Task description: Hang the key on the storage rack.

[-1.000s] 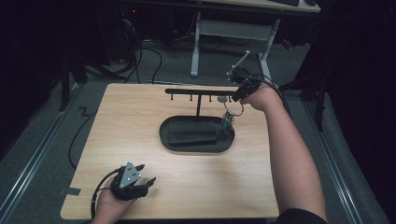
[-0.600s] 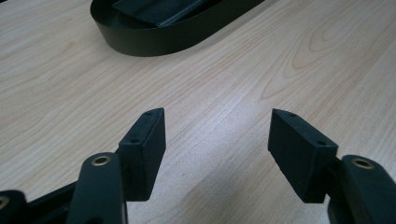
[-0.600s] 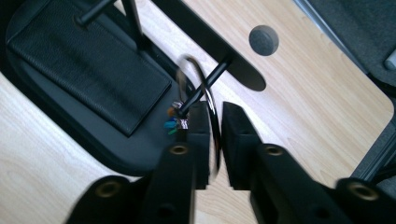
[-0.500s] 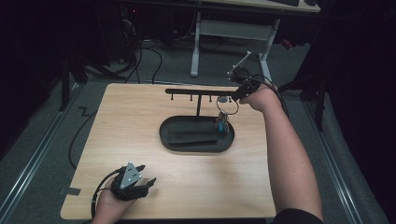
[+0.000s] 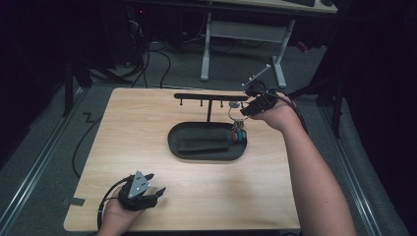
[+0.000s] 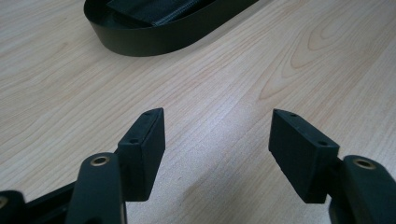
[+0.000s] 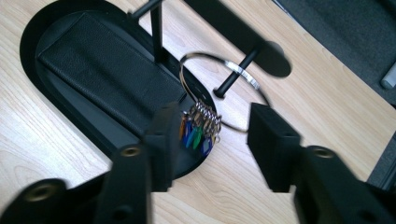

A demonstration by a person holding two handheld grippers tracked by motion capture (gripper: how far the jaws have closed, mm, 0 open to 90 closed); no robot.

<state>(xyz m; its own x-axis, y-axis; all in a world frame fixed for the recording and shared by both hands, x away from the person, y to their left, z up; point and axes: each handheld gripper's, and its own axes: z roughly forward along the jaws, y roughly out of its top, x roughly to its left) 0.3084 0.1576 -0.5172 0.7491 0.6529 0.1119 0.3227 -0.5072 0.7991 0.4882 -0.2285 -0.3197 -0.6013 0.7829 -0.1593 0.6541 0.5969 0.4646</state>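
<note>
In the high view we count one wooden counter (image 5: 147, 147) carrying one black oval tray (image 5: 196, 152), from which one black rack (image 5: 206, 97) rises on a single post, its crossbar showing about four small pegs. One key ring (image 5: 236, 114) hangs from the peg at the bar's right end, and its bunch of coloured tags (image 5: 239, 134) dangles over the right end of the tray. We see two grippers: the right gripper (image 5: 248, 109) sits just beside the ring at the right end of the rack, and the left gripper (image 5: 155, 189) rests near the counter's front left corner, well apart from the tray.

In the left gripper view we see its two fingers (image 6: 147, 144) spread wide with only bare wood between them, gripping nothing; one end of the tray lies beyond.

In the right gripper view we see its two fingers (image 7: 271, 140) apart, having just been opening, with the lower arc of the metal ring and the tags showing in the gap but neither pad pressing on them. The ring is looped over one peg, and we make out roughly four tags: orange, blue, green and dark blue. One dark rectangular pad (image 7: 102, 70) lies in the tray
</note>
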